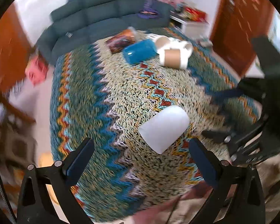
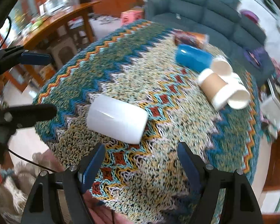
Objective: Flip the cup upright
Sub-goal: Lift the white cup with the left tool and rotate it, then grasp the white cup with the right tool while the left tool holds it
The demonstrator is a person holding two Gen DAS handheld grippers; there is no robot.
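Lying sideways on the blurred rug (image 1: 95,97), the white cup (image 1: 164,128) sits untouched between both wide-open hand-held grippers (image 1: 140,160).

A white cup (image 1: 164,128) (image 2: 117,119) is lying on its side on the woven zigzag-patterned rug (image 1: 102,100) (image 2: 158,123), not upright. Its wall is looking plain, smooth and slightly translucent, with a soft highlight running along its length. It is resting toward the near edge of the rug, well apart from the far edge, its long axis running slantwise across the pattern.
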